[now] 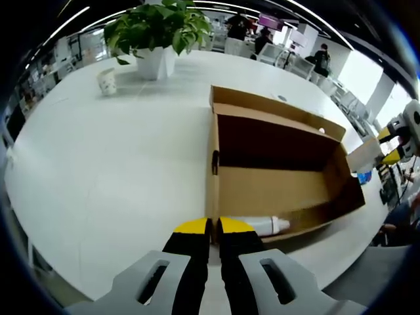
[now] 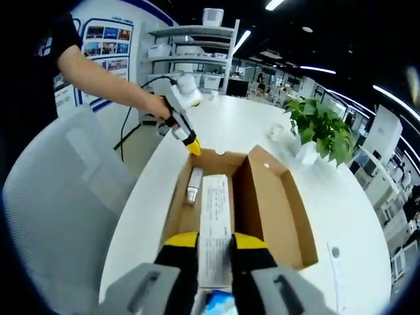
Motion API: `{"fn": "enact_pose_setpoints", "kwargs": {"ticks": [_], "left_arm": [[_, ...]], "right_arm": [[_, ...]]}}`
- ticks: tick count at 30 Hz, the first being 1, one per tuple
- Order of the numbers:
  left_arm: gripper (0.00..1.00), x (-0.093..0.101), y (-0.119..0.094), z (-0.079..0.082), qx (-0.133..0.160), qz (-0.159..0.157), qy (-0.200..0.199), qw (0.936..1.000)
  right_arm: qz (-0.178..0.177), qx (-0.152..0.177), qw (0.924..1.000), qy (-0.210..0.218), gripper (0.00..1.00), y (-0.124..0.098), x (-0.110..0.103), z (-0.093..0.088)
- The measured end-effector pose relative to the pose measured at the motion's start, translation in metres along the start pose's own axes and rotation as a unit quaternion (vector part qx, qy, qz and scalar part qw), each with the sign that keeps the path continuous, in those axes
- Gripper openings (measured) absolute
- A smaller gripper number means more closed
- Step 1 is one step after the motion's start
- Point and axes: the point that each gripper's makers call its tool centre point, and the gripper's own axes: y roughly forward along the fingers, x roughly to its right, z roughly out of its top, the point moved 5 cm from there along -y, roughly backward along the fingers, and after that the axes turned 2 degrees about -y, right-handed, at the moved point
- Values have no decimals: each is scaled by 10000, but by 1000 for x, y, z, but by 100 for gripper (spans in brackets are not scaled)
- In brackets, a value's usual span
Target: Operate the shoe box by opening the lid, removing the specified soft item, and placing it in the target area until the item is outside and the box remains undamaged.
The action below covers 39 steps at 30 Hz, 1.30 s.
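Observation:
An open cardboard shoe box lies on the white table. A white tube-shaped item rests on the box floor by one end wall. My left gripper is shut on the upper edge of that end wall. In the right gripper view it comes in at the box's far end, held by a person's hand. At the opposite end my right gripper holds the end flap, whose white printed face stands between its jaws.
A potted plant and a paper cup stand on the table beyond the box. A white chair is beside the table edge. Something small and blue lies under my right gripper.

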Motion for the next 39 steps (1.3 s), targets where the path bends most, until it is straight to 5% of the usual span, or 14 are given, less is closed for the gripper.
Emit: {"fn": "enact_pose_setpoints", "kwargs": {"ticks": [17, 39], "left_arm": [[2, 1, -1, 0, -70, -19, -42, 10000], [2, 2, -1, -1, -72, -62, -147, 9998]], "right_arm": [[-236, -97, 9997, -30, 14, -44, 12, -20], [-619, -415, 9970, 182, 14, -96, 41, -81]]}}
